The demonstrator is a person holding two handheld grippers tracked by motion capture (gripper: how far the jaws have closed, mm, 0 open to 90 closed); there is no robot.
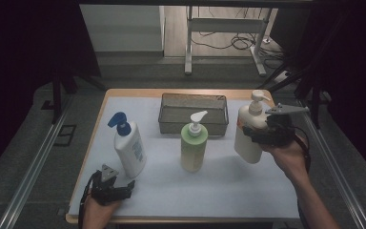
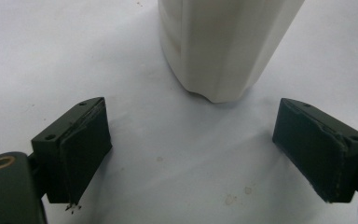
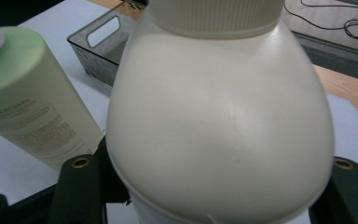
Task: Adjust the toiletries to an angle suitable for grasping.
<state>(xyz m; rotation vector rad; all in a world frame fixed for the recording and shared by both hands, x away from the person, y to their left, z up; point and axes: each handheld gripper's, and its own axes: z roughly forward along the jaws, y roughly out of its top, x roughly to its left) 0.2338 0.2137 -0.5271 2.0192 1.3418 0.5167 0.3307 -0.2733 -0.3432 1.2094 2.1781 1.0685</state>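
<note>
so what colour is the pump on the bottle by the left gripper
Blue pump, on the white bottle; clearest in the high view.

The high view is dim, its corners and sides falling to near black, and only the table (image 1: 267,191) is evenly lit from above. In the right gripper view the cream pump bottle (image 3: 219,121) is soft and blurred. The left gripper view is brighter, with faint shadows under the fingers (image 2: 79,149).

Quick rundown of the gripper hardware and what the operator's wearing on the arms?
Both the left gripper and the right gripper are black, each topped by a grey three-cornered plate, with a black cable trailing. Jaws are blocky black pads; brass-coloured rivets show on the bodies. Forearms bare, no sleeves or gloves visible.
</note>
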